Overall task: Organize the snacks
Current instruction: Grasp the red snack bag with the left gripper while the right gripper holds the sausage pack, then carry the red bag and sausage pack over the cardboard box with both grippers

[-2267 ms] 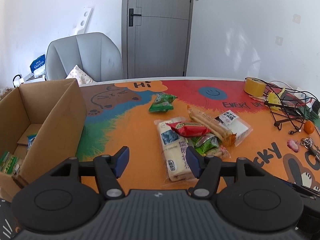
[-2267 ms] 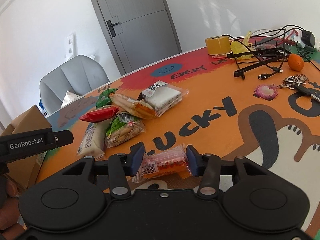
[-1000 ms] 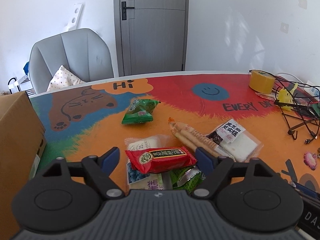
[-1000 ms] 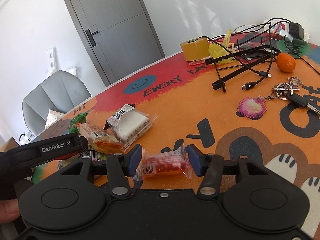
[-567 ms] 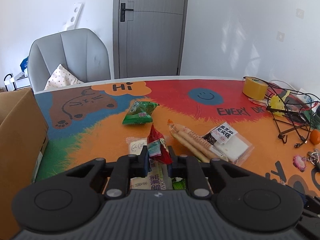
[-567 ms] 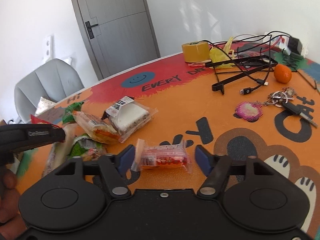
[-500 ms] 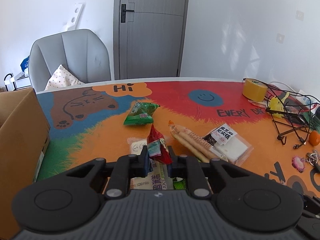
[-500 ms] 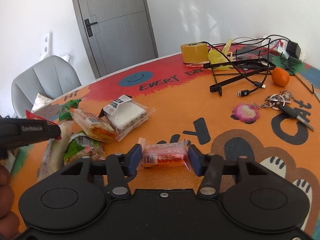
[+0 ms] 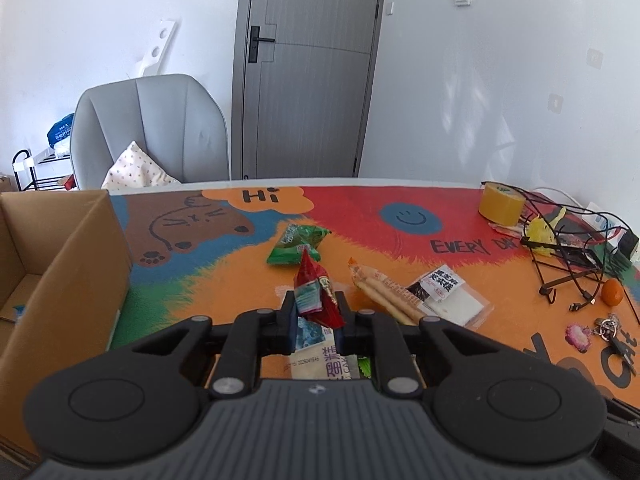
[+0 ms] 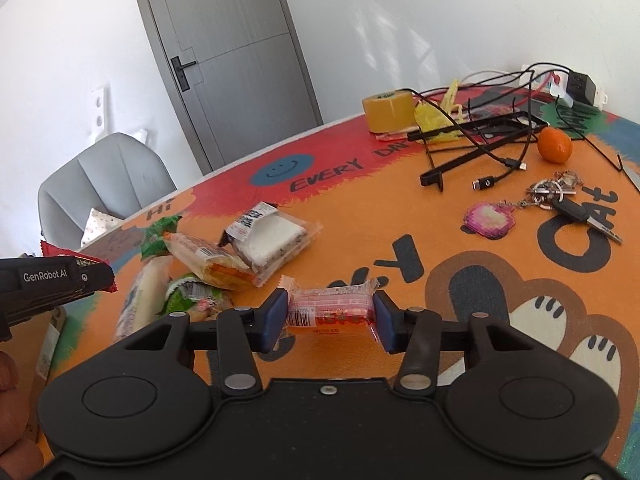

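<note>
Both tongs loaded, most snacks not yet boxed.
My left tongs pinch a red snack packet above the bench; my right tongs clamp a pink wafer pack. Five snacks lie outside the cardboard box.

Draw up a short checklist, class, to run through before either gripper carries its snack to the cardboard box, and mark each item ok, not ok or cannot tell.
1. Left gripper grips the red snack packet: ok, the packet stands pinched between its fingers.
2. Right gripper grips the clear-wrapped red snack: ok, both pads press on its ends.
3. Right snack lifted off the table: cannot tell.
4. Cardboard box open on top: ok, it stands to the left, flaps clear.
5. Room left in the box: cannot tell, only part of its floor shows.
6. Snacks left to sort: not ok, the green packet and others lie on the table.
</note>
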The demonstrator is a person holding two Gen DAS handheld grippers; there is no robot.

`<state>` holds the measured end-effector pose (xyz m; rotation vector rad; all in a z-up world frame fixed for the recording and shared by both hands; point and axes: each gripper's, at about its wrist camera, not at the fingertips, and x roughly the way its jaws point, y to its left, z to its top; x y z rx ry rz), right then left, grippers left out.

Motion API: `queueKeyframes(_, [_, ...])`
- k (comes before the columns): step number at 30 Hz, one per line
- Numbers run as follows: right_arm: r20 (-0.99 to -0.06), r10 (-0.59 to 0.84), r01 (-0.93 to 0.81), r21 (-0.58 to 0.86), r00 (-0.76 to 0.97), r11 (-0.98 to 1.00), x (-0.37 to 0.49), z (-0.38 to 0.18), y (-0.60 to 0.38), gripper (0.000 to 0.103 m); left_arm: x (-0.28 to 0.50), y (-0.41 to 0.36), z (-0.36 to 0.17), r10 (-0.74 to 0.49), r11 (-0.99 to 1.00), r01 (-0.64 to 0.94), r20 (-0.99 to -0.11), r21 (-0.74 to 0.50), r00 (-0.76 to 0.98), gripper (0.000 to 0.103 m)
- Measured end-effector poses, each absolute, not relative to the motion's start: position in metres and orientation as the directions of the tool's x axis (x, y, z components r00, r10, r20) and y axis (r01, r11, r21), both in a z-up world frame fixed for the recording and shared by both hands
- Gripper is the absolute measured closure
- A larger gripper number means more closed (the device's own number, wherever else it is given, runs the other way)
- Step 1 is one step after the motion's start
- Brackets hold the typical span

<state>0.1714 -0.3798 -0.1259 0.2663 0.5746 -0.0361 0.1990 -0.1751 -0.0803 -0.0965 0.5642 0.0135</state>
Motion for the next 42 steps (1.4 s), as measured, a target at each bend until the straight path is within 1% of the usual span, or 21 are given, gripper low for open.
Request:
queueKeyframes(12, [-0.475,0.075,0.045,0.237,0.877,0.970,0.157,-0.102,-0.346,0.056,0.165,-0.139,-0.057,0.001,0.990,-0.069,-0.475,-0.126,0.880,0.087])
queueKeyframes(17, [-0.444,0.116,0.005,0.262,0.888,0.965,0.146,-0.094,-0.330,0.056,0.151,-0.126,-0.050,0.009,0.988,-0.080,-0.458,-0.134,0.889,0.087])
queueKeyframes(22, [-0.425,0.131,-0.018,0.258,0.896,0.966,0.136,-0.087,-0.316,0.056,0.133,-0.111,-0.044,0.020,0.985,-0.092,-0.436,-0.145,0.900,0.087])
queueKeyframes(35, [-0.363,0.169,-0.100,0.201,0.916,0.974,0.104,-0.060,-0.273,0.056,0.098,-0.061,-0.028,0.066,0.972,-0.148,-0.395,-0.182,0.916,0.087])
queueKeyframes(42, [-0.359,0.205,-0.155,0.164,0.910,0.974,0.103,-0.051,-0.246,0.056,0.094,-0.036,-0.021,0.084,0.960,-0.178,-0.385,-0.215,0.919,0.087])
